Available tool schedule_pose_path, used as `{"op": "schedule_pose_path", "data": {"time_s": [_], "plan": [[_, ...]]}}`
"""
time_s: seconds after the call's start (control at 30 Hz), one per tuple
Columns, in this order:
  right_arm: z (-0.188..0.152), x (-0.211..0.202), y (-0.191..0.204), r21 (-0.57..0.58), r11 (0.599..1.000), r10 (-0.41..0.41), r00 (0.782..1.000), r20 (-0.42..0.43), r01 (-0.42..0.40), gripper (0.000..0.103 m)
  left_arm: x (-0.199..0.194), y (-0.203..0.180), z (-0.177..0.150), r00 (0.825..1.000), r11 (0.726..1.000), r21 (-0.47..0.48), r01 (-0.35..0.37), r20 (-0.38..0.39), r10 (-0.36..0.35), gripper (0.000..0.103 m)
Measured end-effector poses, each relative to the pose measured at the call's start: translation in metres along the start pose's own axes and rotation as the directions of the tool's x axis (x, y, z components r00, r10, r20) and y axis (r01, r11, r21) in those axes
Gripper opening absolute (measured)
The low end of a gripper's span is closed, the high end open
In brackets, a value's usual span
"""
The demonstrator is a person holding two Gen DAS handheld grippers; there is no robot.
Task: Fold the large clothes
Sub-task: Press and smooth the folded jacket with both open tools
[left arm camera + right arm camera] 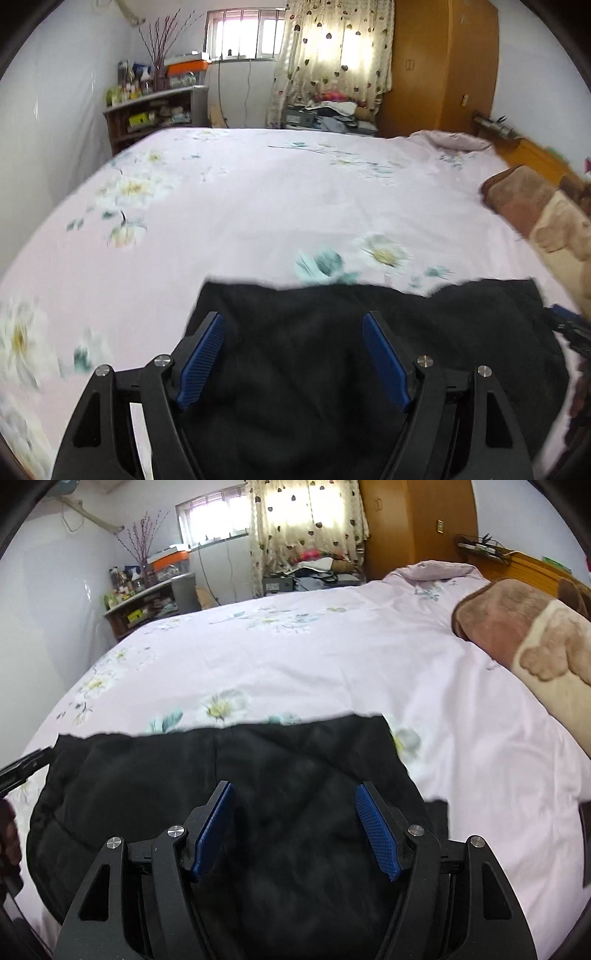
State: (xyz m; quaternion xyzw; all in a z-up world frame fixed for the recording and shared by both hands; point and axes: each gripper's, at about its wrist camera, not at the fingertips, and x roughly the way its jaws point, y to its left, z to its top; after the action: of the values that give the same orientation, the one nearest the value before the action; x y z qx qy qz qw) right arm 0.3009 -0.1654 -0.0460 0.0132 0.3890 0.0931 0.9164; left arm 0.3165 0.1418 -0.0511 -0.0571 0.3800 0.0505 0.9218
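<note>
A: Where does the black garment [332, 350] lie?

B: On the bed [258, 206], at its near edge, spread over the pale pink flowered sheet. In the right wrist view the black garment [207, 775] runs across most of the near part of the bed.

A: How does it look?

B: Dark, soft and thick, with a seam running down it. Its far edge is fairly straight but a little ragged, and the cloth puckers in low wrinkles. The layers cannot be told apart in the blur.

A: And the jaws?

B: The left gripper [293, 321] stands with its jaws wide, the blue pads well apart above the cloth and nothing pinched between them. The right gripper [295, 790] is the same: jaws wide, over the black cloth, pressing on nothing.

A: Anything else on the bed?

B: A brown blanket [498, 624] lies folded at the right edge, well apart from the garment.
</note>
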Motion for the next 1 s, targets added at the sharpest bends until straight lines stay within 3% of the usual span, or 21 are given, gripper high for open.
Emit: {"op": "schedule_pose_path", "data": {"time_s": [0.1, 0.17, 0.2, 0.37, 0.73, 0.9, 1.0], "plan": [[0.005, 0.039, -0.006, -0.012, 0.998, -0.059, 0.997, -0.058, 0.058, 0.068, 0.053, 0.012, -0.005, 0.991, 0.997, 0.005, -0.08, -0.106, 0.08, 0.08], [-0.001, 0.065, -0.015, -0.032, 0.994, -0.104, 0.99, -0.099, 0.101, 0.068, 0.073, 0.025, -0.02, 0.988, 0.997, -0.042, -0.068, -0.141, 0.062, 0.085], [-0.005, 0.075, -0.022, 0.0, 0.996, -0.083, 0.99, -0.114, 0.084, 0.068, 0.077, 0.032, -0.026, 0.99, 0.994, -0.09, -0.054, -0.136, 0.041, 0.086], [-0.018, 0.093, -0.033, 0.035, 0.996, -0.085, 0.993, -0.086, 0.088, 0.068, 0.082, 0.03, -0.043, 0.995, 0.993, -0.103, -0.065, -0.086, 0.057, 0.087], [-0.026, 0.105, -0.036, 0.058, 0.995, -0.083, 0.995, -0.052, 0.086, 0.069, 0.096, 0.033, -0.052, 0.996, 0.989, -0.139, -0.058, -0.072, 0.049, 0.087], [-0.023, 0.107, -0.037, 0.058, 0.994, -0.086, 0.995, -0.059, 0.089, 0.069, 0.097, 0.033, -0.045, 0.993, 0.988, -0.14, -0.066, -0.107, 0.051, 0.088], [-0.012, 0.101, -0.036, 0.055, 0.993, -0.1, 0.989, -0.113, 0.107, 0.069, 0.078, 0.03, -0.027, 0.989, 0.988, -0.126, -0.086, -0.127, 0.07, 0.08]]}}
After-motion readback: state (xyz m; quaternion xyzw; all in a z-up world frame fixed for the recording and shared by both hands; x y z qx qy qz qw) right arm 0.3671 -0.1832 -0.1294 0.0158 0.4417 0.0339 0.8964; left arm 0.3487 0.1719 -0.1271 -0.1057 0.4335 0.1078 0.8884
